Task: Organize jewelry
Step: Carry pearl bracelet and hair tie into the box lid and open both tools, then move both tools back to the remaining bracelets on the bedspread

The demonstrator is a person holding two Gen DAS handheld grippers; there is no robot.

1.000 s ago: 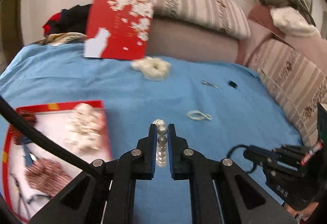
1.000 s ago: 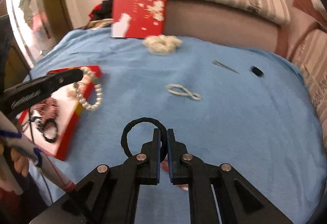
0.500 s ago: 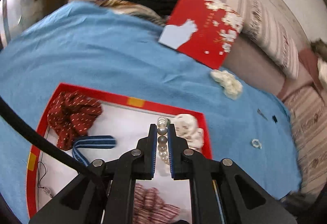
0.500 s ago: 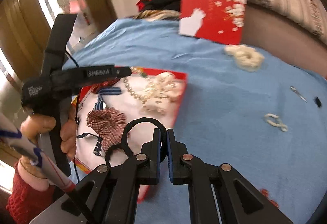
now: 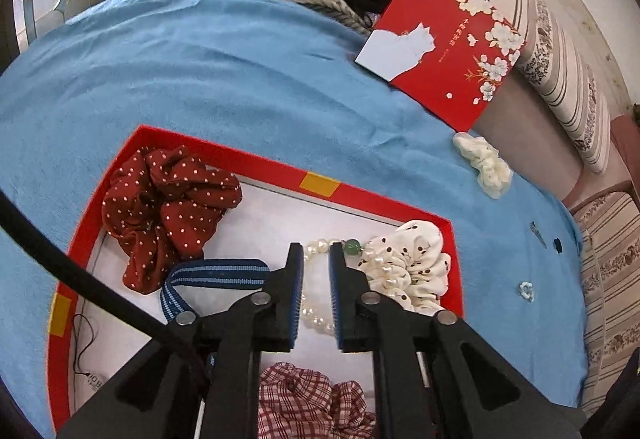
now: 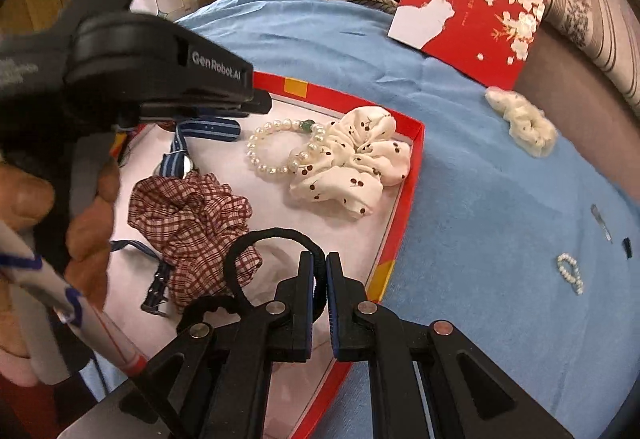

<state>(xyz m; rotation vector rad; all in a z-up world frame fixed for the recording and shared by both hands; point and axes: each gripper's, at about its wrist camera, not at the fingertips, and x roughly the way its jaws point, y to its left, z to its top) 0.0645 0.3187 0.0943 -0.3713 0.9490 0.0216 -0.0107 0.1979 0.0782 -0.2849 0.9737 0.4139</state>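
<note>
- Over the red tray point(image 5: 248, 161), the left gripper point(image 5: 316, 259) pointed steeply down with its jaws a little apart; they had just been opening, and the pearl bracelet point(image 6: 276, 147) lay loose on the white tray floor between and beneath them, no pad pressing it.
- Just right of that gripper, the bracelet's green bead point(image 5: 353, 245) touched the white cherry-print scrunchie point(image 5: 408, 263), which sat tight in the tray's far right corner against the red rim.
- To its left lay a blue striped strap point(image 5: 216, 273), then a dark red dotted scrunchie point(image 5: 168, 207) near the left rim; a red checked scrunchie point(image 5: 304, 399) lay at the near side.
- Bare white floor remained in the tray's middle, between the dotted scrunchie and the bracelet.
- Nearer the tray's right rim, the right gripper point(image 6: 318, 279) was pressed together, pinching a black hair tie point(image 6: 268, 235) whose loop stood over the checked scrunchie's edge.
- A hand point(image 6: 86, 235) held the left gripper's handle at the left side of the right wrist view.
- Beyond the tray, open blue bedspread point(image 5: 200, 51) ran to the edges, with a cream scrunchie point(image 5: 482, 163), a small pearl ring point(image 6: 570, 273), a hair clip point(image 6: 600, 221) and a small black piece point(image 6: 627, 247) well apart on the right.
- A red box lid point(image 5: 452, 43) leaned at the far edge.
</note>
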